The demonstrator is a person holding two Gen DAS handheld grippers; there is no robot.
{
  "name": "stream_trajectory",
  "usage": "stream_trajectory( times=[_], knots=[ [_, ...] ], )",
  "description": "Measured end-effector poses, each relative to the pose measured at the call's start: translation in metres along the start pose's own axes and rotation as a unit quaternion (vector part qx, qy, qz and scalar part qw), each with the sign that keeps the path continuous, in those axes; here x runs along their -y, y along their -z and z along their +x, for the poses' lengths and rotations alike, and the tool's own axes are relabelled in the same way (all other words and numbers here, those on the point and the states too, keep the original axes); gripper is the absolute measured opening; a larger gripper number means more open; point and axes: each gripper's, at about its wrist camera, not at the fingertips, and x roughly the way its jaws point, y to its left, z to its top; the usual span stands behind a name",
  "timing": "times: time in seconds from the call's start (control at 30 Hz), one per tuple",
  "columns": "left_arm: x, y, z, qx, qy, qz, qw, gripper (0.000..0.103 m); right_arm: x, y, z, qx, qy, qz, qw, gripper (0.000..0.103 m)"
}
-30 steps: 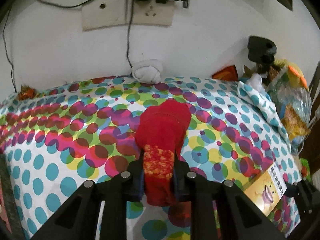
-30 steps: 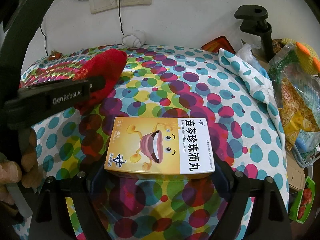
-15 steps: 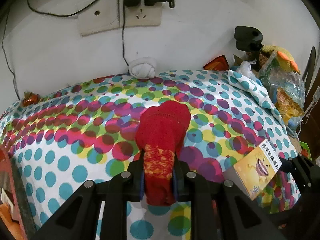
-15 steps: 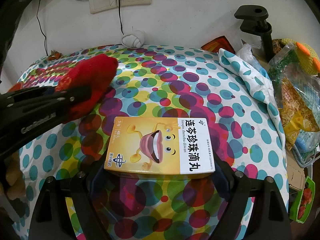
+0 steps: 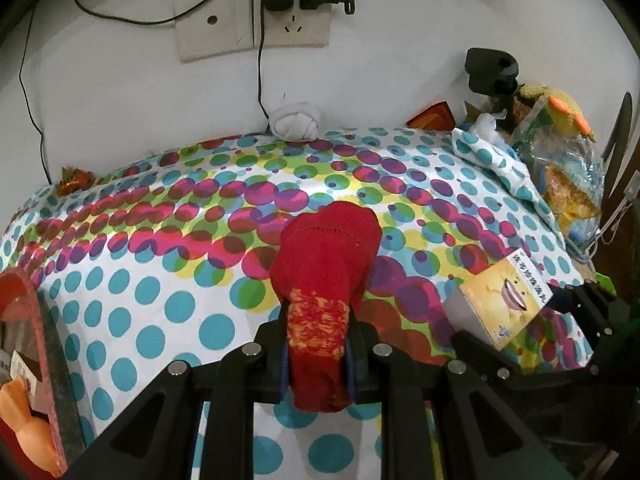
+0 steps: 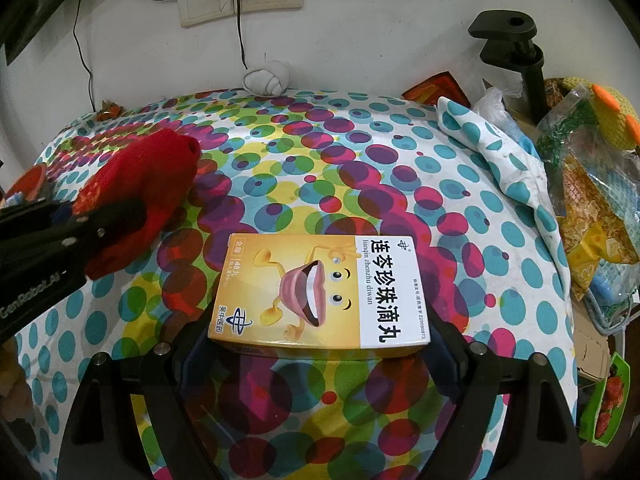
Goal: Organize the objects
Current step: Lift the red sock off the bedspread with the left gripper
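Note:
My left gripper (image 5: pixel 318 350) is shut on a rolled red sock (image 5: pixel 326 264) with an orange-yellow cuff and holds it above the polka-dot tablecloth (image 5: pixel 160 264). The sock also shows at the left of the right wrist view (image 6: pixel 140 200). My right gripper (image 6: pixel 320 344) is shut on a yellow medicine box (image 6: pixel 320 292) with a cartoon mouth and Chinese text, held flat above the cloth. The box also shows at the right of the left wrist view (image 5: pixel 506 300).
A white knotted cloth ball (image 5: pixel 295 121) lies at the wall under the socket (image 5: pixel 256 28). A red container edge (image 5: pixel 24 320) is at the far left. Bags, a black clamp (image 6: pixel 512 44) and a yellow knitted toy (image 6: pixel 612 116) crowd the right side.
My left gripper has pulled back and to the left with the red sock; a red container came into its view. The right gripper and the box have barely moved.

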Motion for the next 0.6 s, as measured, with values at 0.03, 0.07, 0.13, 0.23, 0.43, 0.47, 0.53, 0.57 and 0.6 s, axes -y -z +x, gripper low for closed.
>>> stream_trajectory(
  times=[0.03, 0.07, 0.13, 0.23, 0.43, 0.47, 0.53, 0.57, 0.6],
  knots=[
    [-0.001, 0.001, -0.002, 0.002, 0.000, 0.000, 1.0000, 0.020, 0.000, 0.000, 0.000, 0.000, 0.000, 0.000, 1.000, 0.086],
    [-0.001, 0.001, -0.003, 0.003, -0.003, 0.001, 1.0000, 0.020, 0.000, 0.000, 0.000, 0.000, 0.000, 0.000, 1.000, 0.086],
    [-0.001, 0.002, -0.006, 0.006, -0.008, 0.004, 0.9999, 0.020, 0.000, 0.000, 0.000, 0.000, 0.000, 0.000, 1.000, 0.086],
    [-0.003, 0.003, -0.011, 0.007, -0.015, 0.002, 0.9999, 0.020, 0.000, 0.000, 0.000, 0.000, 0.000, 0.000, 1.000, 0.086],
    [-0.008, 0.006, -0.021, 0.012, -0.025, 0.002, 0.9996, 0.020, -0.001, -0.001, 0.001, 0.000, 0.000, 0.000, 1.000, 0.086],
    [-0.009, 0.006, -0.022, 0.011, -0.022, 0.000, 0.9997, 0.020, -0.001, -0.001, 0.001, 0.000, 0.000, 0.000, 1.000, 0.086],
    [-0.012, 0.007, -0.025, 0.012, -0.020, -0.005, 0.9997, 0.020, -0.001, 0.000, 0.001, 0.000, 0.000, 0.000, 1.000, 0.086],
    [-0.013, 0.007, -0.027, 0.012, -0.020, -0.005, 0.9997, 0.020, -0.001, 0.000, 0.001, 0.000, 0.000, 0.000, 1.000, 0.086],
    [-0.013, 0.007, -0.029, 0.015, -0.023, -0.005, 0.9996, 0.020, 0.000, 0.000, 0.000, 0.000, 0.000, 0.000, 1.000, 0.086]
  ],
)
